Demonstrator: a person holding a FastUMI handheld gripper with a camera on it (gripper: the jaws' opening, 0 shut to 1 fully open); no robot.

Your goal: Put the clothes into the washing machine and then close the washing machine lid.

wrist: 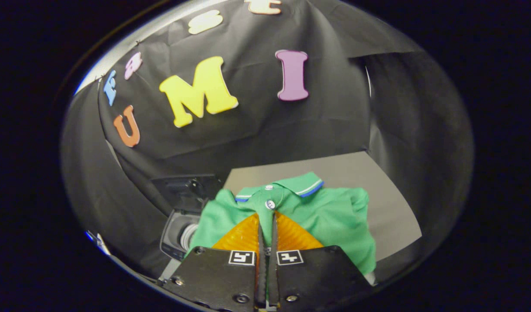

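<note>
A green polo shirt point(322, 212) hangs pinched at its button placket between the nearly closed fingers of the gripper point(267, 225), collar on the far side, lifted above the grey table point(378, 173). The open washing machine point(181, 232) sits below and to the left, close by.

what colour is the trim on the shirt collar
Blue and white striped trim on the green shirt collar, held in the shut gripper; gripper view.
</note>
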